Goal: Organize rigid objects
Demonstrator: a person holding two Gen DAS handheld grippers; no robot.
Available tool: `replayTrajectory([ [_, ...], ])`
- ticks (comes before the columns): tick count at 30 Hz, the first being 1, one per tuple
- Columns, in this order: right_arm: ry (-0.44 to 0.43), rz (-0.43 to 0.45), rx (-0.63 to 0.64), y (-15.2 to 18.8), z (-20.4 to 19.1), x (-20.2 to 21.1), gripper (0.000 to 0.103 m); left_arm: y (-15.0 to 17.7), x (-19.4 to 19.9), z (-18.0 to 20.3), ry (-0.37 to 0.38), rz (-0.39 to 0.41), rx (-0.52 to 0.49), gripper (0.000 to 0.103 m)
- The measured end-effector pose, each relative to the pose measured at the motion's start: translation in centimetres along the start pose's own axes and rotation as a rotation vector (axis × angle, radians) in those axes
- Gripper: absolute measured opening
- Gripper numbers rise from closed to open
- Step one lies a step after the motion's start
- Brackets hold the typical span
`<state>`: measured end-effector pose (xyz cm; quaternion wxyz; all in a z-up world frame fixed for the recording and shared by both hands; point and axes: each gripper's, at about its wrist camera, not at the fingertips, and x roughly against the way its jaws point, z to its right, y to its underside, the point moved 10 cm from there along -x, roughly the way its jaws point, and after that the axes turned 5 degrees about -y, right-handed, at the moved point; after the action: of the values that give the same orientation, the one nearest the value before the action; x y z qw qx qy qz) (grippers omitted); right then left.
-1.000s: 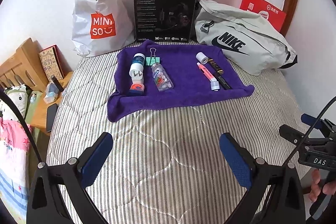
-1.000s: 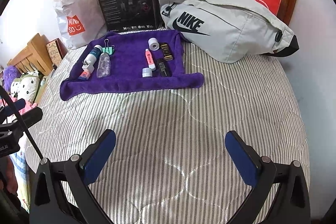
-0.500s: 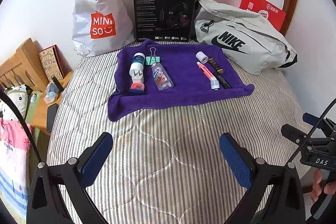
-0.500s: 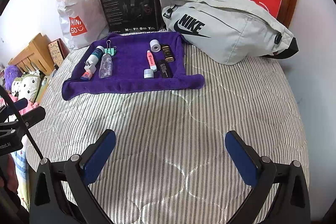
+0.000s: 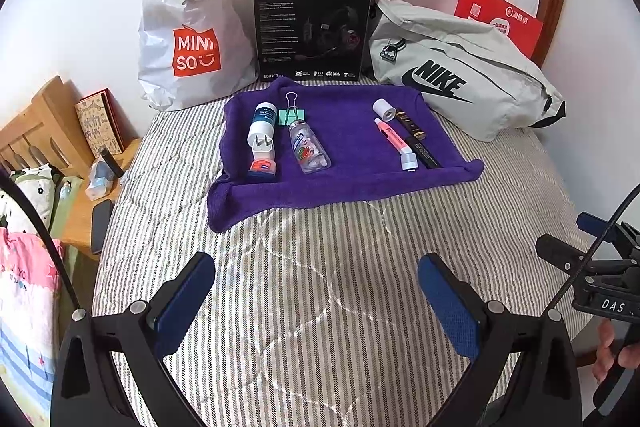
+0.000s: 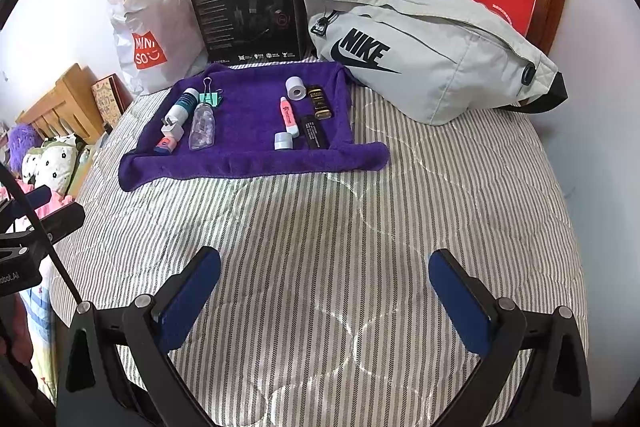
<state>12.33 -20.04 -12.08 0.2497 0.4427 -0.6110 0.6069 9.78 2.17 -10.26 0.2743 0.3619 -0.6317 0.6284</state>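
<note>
Lying well ahead of both tools, a purple towel [image 5: 344, 147] on a striped quilt [image 5: 320, 287] carries two clusters of small items. Left of the left gripper [image 5: 316, 301]'s centreline sit a blue-labelled bottle [image 5: 265, 113], white plug [image 5: 261, 139], mint binder clip [image 5: 291, 114] and clear bottle [image 5: 309, 147]; to the right, a white roll [image 5: 383, 109], pink highlighter [image 5: 394, 143] and black tubes [image 5: 416, 139]. Both the left gripper and the right gripper [image 6: 325, 301] hover low over the quilt, jaws spread wide, gripping nothing. A hand [image 5: 610, 349] grips the right tool's handle.

towel [image 5: 352, 131]: plush cloth | clear bottle [image 5: 310, 147]: glossy, probably plastic | headboard [image 5: 36, 123]: wood
</note>
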Motion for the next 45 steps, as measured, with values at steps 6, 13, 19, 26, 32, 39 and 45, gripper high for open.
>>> replayTrajectory([
  [6, 0.004, -0.001, -0.001, -0.05, 0.21, 0.05, 0.102, -0.03, 0.0, 0.04, -0.002, -0.001, 0.0, 0.103],
  [13, 0.006, -0.001, -0.001, 0.01, 0.27, 0.12, 0.102, 0.05, 0.06, 0.01, -0.002, 0.002, -0.002, 0.103],
  [19, 0.005, -0.002, 0.0, 0.0, 0.32, 0.13, 0.102, 0.03, 0.09, 0.03, -0.005, 0.004, 0.0, 0.103],
  [26, 0.004, -0.001, -0.008, 0.11, 0.34, 0.02, 0.102, -0.01, 0.23, -0.15, 0.002, 0.007, -0.007, 0.103],
  [32, 0.002, 0.001, -0.014, 0.12, 0.43, 0.13, 0.102, -0.05, 0.3, -0.16, 0.0, 0.009, -0.007, 0.103],
  [39, 0.003, 0.002, -0.011, 0.11, 0.4, 0.27, 0.102, -0.06, 0.36, -0.23, 0.001, 0.009, -0.007, 0.103],
  [45, 0.001, 0.004, -0.015, 0.13, 0.52, 0.33, 0.102, -0.05, 0.33, -0.21, 0.0, 0.009, -0.009, 0.103],
])
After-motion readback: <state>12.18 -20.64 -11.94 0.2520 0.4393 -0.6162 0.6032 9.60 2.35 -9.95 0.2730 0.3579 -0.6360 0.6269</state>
